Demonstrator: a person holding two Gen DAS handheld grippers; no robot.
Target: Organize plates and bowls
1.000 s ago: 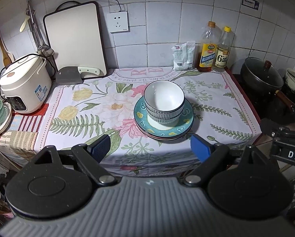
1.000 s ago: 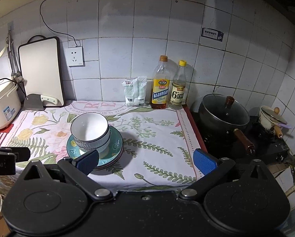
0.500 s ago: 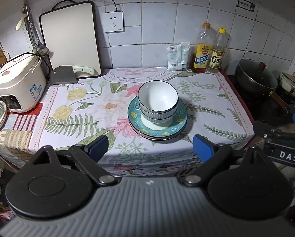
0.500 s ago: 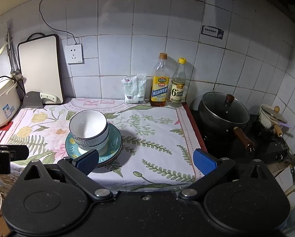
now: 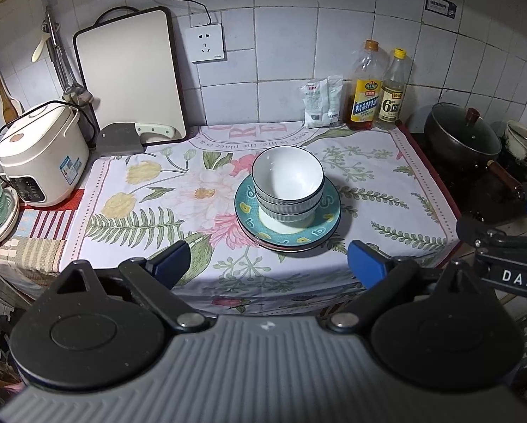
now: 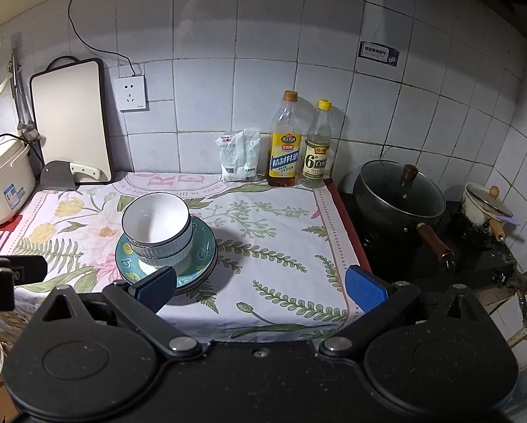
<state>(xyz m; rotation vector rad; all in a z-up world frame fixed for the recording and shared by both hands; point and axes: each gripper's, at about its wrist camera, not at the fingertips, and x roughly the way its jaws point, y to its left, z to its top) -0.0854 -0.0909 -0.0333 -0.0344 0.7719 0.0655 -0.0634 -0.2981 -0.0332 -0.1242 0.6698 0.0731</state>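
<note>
Left wrist view: bowls (image 5: 287,187) nested on stacked plates (image 5: 287,224).
Left gripper (image 5: 268,262) and right gripper (image 6: 261,283) gaped wide, empty; nudging could topple the bowls.

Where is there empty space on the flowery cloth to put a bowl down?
Free: the cloth between the stacked bowls and the black pot, and the flowery stretch between the stack and the rice cooker. Crowded: the back wall by the bottles and the knife.
</note>
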